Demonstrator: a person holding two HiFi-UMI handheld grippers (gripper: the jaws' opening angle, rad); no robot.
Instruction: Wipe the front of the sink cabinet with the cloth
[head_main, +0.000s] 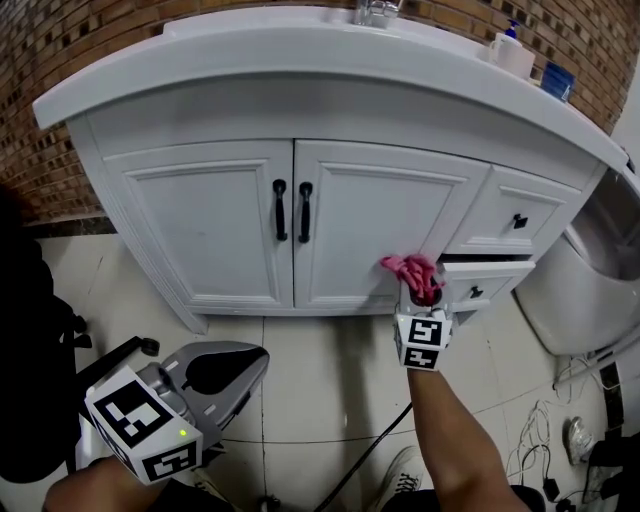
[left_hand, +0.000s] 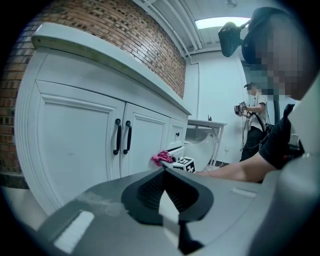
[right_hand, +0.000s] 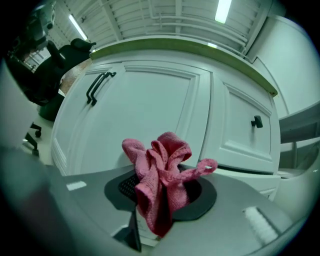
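The right gripper (head_main: 421, 305) clamps the pink cloth (head_main: 410, 270) at the cabinet door (head_main: 370, 225), low right; best press flat and stroke evenly. The left gripper (head_main: 215, 375) hangs closed, empty.

On my feed the cloth (right_hand: 160, 180) is pink, soft, nubbly fabric. The sink cabinet (head_main: 215, 230) looks smooth, painted white with a low sheen, and its handles (head_main: 292, 211) are matt black. The countertop (head_main: 300, 45) is glossy white, the brick wall (head_main: 60, 40) rough, and the left gripper (left_hand: 165, 172) matt grey plastic.
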